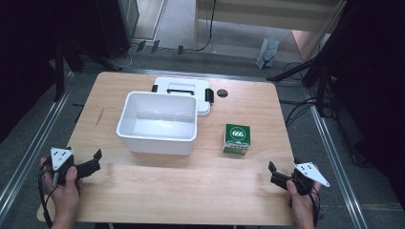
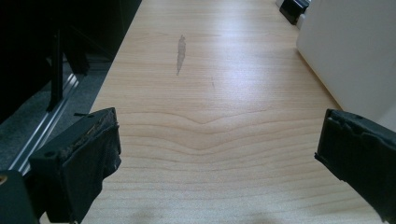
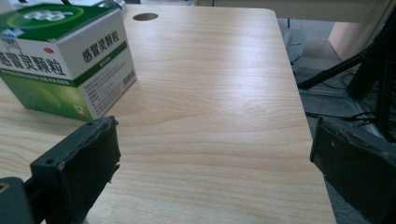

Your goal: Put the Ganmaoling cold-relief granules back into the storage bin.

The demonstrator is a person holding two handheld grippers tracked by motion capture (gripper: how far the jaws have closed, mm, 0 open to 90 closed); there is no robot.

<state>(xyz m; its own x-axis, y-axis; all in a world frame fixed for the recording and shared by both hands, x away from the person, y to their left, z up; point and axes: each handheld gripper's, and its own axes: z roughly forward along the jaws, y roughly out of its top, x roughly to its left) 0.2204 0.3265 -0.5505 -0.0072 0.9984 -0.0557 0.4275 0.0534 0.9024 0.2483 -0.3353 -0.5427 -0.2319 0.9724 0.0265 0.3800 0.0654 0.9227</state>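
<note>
The green-and-white box [image 1: 237, 139] stands upright on the desk [image 1: 248, 191], printed face toward the person, right of the white bin [image 1: 158, 122] whose long axis runs left-right. The left gripper [image 1: 93, 161] and right gripper [image 1: 274, 172] rest near the front corners, jaws wide, empty.

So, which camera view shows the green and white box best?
The right gripper view: the green and white box is close, its printed side readable. The high view shows the whole box, small, right of the white bin. The left gripper view looks elsewhere.
</note>
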